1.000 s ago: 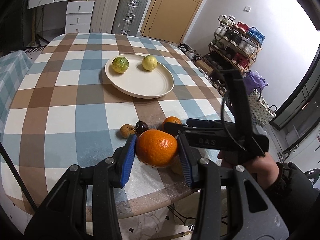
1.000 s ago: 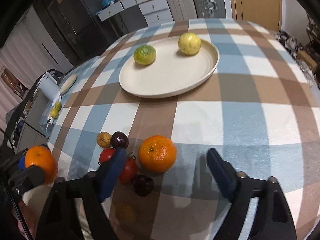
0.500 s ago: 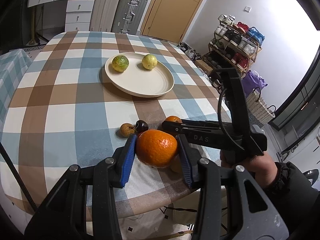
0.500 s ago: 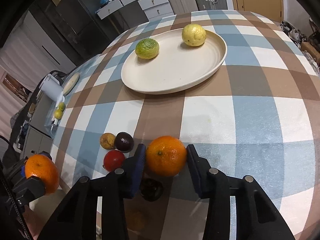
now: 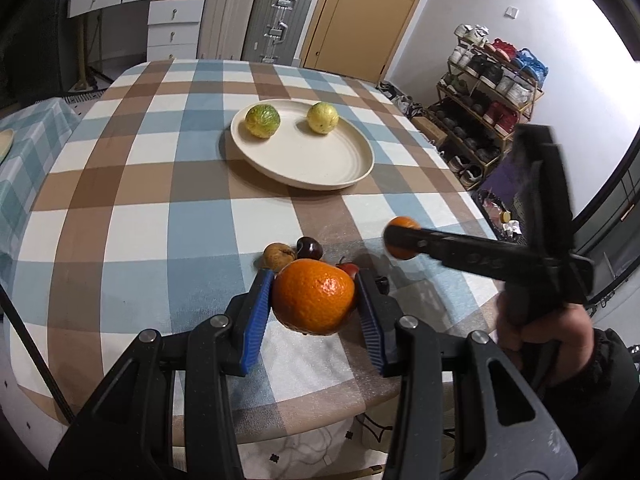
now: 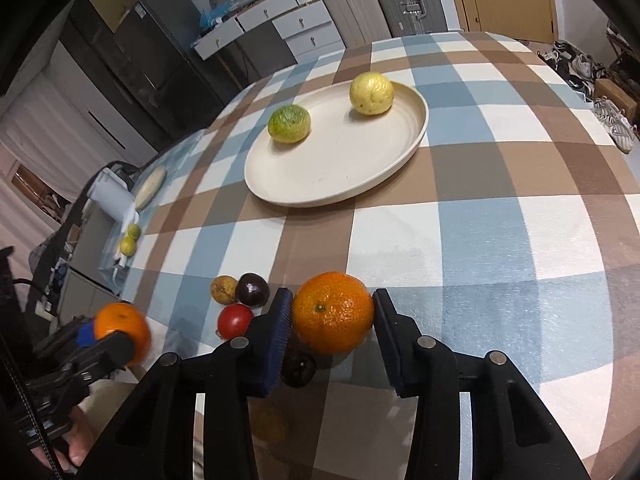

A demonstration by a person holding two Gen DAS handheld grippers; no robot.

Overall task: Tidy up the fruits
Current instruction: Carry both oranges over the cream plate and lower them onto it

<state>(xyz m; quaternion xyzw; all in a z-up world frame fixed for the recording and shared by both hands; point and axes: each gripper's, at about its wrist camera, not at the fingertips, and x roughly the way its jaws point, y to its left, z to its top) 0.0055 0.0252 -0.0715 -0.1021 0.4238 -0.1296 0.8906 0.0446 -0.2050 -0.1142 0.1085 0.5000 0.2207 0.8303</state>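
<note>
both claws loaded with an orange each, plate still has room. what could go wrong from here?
1. The left claw and right claw grip each orange only at its round sides, so either could slip mid-carry.
2. Both head for one plate; the claws may collide over it.
3. The green citrus and yellow citrus already sit there; a dropped orange could roll into them or off the rim.
</note>
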